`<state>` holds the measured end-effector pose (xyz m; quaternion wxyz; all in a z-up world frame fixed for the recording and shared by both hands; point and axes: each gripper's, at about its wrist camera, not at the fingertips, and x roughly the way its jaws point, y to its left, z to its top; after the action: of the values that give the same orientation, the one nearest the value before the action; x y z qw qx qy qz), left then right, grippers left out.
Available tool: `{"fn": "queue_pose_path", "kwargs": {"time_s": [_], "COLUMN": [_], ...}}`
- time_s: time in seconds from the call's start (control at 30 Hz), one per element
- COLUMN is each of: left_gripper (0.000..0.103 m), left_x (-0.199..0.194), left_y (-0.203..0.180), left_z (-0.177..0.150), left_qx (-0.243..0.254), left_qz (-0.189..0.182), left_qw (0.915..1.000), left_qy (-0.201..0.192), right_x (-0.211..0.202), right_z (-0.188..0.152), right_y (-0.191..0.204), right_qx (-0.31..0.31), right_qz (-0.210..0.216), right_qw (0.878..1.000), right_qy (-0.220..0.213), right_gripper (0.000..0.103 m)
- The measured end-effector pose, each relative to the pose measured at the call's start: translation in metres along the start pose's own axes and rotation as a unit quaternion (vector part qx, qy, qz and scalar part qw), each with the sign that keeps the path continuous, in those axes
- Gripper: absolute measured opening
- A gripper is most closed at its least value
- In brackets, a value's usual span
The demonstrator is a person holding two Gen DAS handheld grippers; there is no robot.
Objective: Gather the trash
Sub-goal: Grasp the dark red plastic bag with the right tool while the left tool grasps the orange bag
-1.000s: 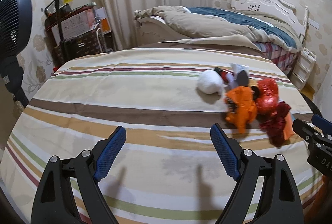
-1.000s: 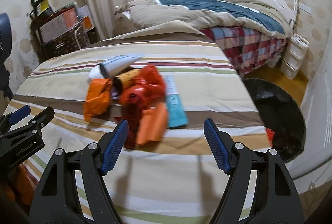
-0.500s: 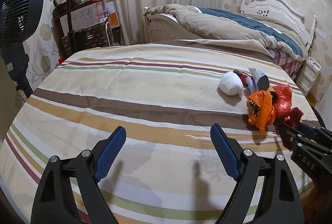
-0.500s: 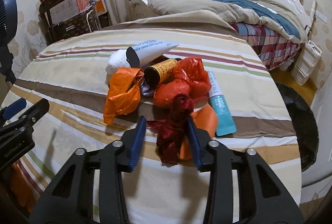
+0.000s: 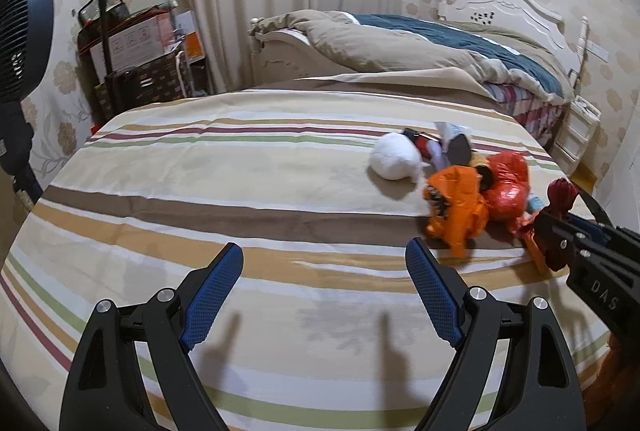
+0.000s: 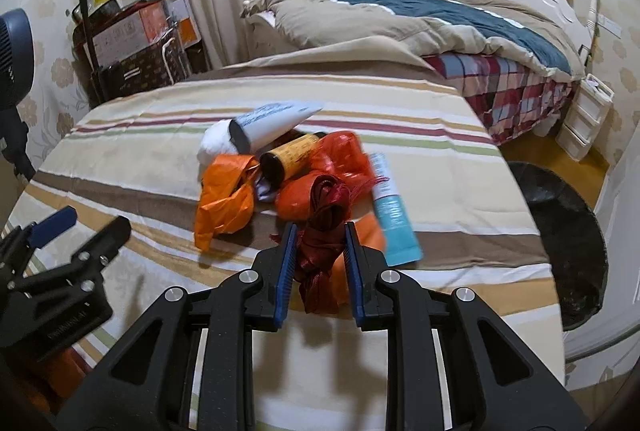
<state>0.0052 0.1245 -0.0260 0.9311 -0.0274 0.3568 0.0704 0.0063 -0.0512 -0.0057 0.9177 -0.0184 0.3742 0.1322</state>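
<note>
A pile of trash lies on the striped bedspread (image 6: 440,135). My right gripper (image 6: 319,243) is shut on a dark red crumpled wrapper (image 6: 324,231), held just above the pile; the wrapper also shows in the left wrist view (image 5: 554,219). Around it lie an orange bag (image 6: 224,203), red-orange bags (image 6: 340,159), a yellow can (image 6: 290,159), a white tube (image 6: 276,121), a teal tube (image 6: 394,209) and a white wad (image 5: 394,161). My left gripper (image 5: 326,291) is open and empty above the bedspread, left of the pile.
A black trash bag (image 6: 560,231) sits open on the floor at the right of the bed. A second bed with a brown and blue duvet (image 6: 400,19) stands behind. A fan (image 5: 20,43) and a cart with boxes (image 5: 132,47) stand at the left.
My right gripper moved in on the pile, closed on the dark red wrapper and has lifted it slightly. My left gripper stayed open and shifted a little.
</note>
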Motion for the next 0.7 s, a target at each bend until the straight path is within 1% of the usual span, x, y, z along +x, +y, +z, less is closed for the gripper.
{"fn": "queue_pose_path", "kwargs": {"time_s": [0.23,0.4,0.7], "left_gripper": [0.083,0.083,0.083], "left_x": [0.003,0.009,0.026], "left_y": [-0.024,-0.042,-0.066], "left_z": [0.002,0.007,0.020], "left_qx": [0.016,0.028,0.040], "left_qz": [-0.019,-0.030,-0.032], "left_qw": [0.9997,0.9992,0.9987], "left_qy": [0.001,0.003,0.008], "right_x": [-0.012,-0.014,-0.012], "right_z": [-0.002,-0.007,-0.016], "right_y": [-0.032,-0.056,-0.087], "right_qx": [0.024,0.046,0.071], "right_qz": [-0.021,-0.034,-0.044], "right_qw": [0.999,0.998,0.997], "right_qy": [-0.012,-0.013,-0.007], "right_gripper": [0.023,0.023,0.023]}}
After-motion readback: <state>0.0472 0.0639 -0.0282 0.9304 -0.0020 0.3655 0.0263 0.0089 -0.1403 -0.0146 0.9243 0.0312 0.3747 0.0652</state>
